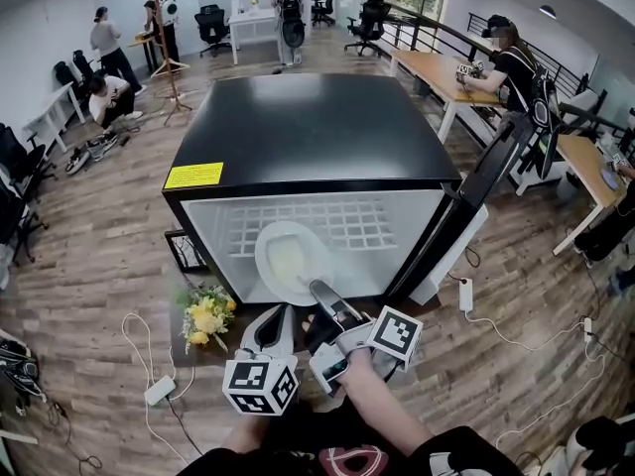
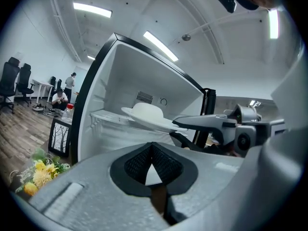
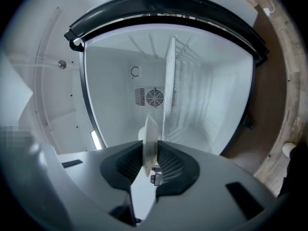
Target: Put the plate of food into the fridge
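A small fridge with a black top stands open, its door swung to the right. A white plate with pale food sits at the fridge's mouth, above the white wire shelf. My right gripper is shut on the plate's near rim. In the right gripper view the plate shows edge-on between the pads, with the shelf beyond it. My left gripper hangs just left of the right one, outside the fridge, shut on nothing. The left gripper view shows the plate and the right gripper from the side.
A bunch of yellow flowers and a small framed picture lie on the floor at the fridge's front left. A power strip and cables trail over the wood floor. Desks, chairs and several people are farther back.
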